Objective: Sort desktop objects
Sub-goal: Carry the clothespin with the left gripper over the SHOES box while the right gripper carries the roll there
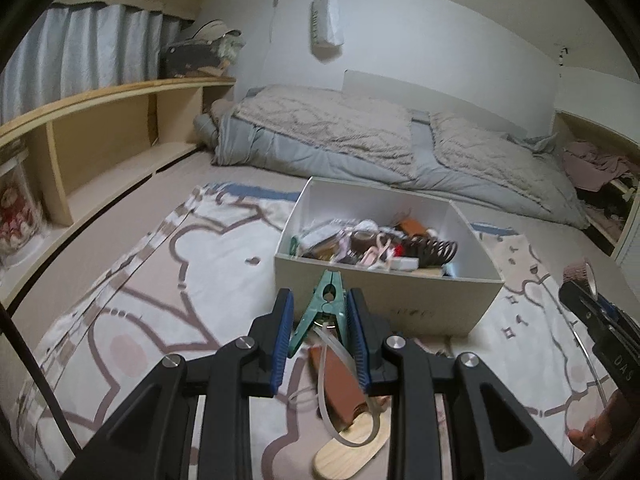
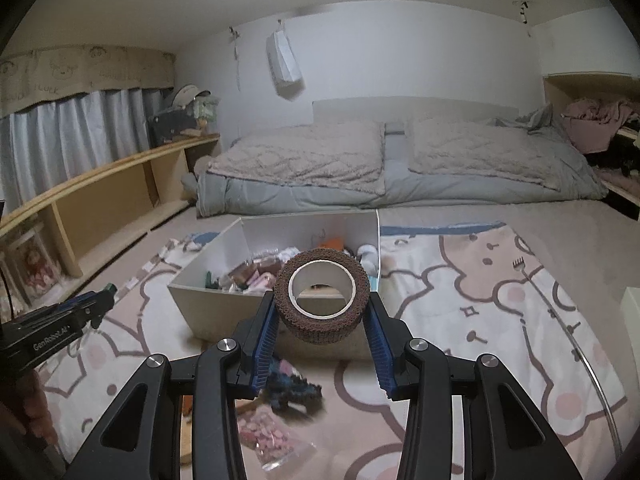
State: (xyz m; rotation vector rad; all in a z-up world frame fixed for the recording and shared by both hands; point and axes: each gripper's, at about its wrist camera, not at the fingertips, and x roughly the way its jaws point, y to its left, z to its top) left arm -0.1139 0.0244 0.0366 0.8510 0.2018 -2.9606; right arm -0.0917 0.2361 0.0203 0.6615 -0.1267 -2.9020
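My left gripper is shut on a green plastic clip and holds it above the blanket, just in front of the white box. The box holds several small items. My right gripper is shut on a brown roll of bandage tape with a white core, held above the near wall of the same box. The right gripper shows at the right edge of the left wrist view. The left gripper shows at the left of the right wrist view.
Below my left gripper lie a brown leather case, a clear band and a wooden piece. Below my right gripper lie a dark blue scrunchie and a bag of pink bits. A patterned blanket covers the bed; pillows and shelves stand behind.
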